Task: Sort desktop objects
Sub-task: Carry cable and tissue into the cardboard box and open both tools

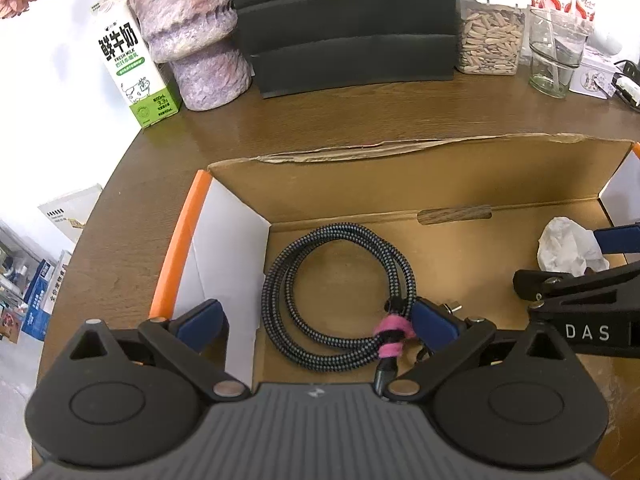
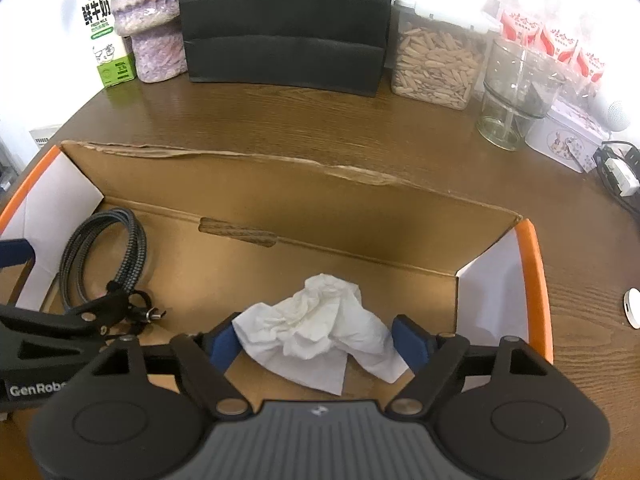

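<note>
Dark wood-grain counter (image 2: 312, 120), white wall (image 1: 60, 64) behind, black stepped organiser (image 1: 348, 20) at the back, bright light upper right

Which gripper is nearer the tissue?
Right. The right gripper is open with the tissue lying between its pads in the box. The left gripper is open over the cable, off to the side.

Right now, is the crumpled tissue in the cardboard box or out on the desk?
In the box. The crumpled tissue lies on the cardboard box floor, between the open right gripper pads.
</note>
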A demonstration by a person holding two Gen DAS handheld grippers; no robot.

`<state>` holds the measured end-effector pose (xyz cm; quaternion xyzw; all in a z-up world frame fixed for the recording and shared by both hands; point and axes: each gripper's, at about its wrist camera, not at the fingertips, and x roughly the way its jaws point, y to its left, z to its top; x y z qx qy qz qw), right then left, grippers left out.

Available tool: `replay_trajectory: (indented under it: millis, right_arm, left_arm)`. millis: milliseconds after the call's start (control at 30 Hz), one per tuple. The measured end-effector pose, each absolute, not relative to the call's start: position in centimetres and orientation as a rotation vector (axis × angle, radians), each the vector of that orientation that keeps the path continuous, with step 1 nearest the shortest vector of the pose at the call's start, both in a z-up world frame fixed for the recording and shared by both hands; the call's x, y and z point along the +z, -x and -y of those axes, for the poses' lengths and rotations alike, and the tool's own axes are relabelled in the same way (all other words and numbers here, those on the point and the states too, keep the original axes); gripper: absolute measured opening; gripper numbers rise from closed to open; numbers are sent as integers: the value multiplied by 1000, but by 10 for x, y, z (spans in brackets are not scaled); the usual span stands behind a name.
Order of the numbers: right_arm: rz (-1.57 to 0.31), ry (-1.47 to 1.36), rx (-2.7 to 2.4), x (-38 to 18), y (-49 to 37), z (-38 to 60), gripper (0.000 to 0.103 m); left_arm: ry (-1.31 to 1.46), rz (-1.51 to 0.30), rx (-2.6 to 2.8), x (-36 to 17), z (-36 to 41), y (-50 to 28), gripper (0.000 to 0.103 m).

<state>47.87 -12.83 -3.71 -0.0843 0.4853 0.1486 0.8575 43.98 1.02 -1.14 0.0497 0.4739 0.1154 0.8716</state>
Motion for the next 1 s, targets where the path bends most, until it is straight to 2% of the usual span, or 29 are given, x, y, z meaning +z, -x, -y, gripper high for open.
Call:
replay_trajectory:
  millis: [600,667,733,800,1000]
  right_arm:
    - [-1036,138,311,-31,-478,131,82]
    - [-1006,161,308,-21,-471,131,86]
    - [-980,189,286,-11,-465,132,96]
    - [-954,184,286,0,-458,137,100]
    - [-869,146,317,36,-425,148,102]
  left_arm:
    - [-81,-960,220,1,-15,-432,103]
    - [-70,-941,203,9,-17,-427,103]
    - [-70,-921,197,20,-18,-420,103]
    - [-60,-889,195,31,-18,-412,103]
    - [-30,-827,184,60,-23,-382,103]
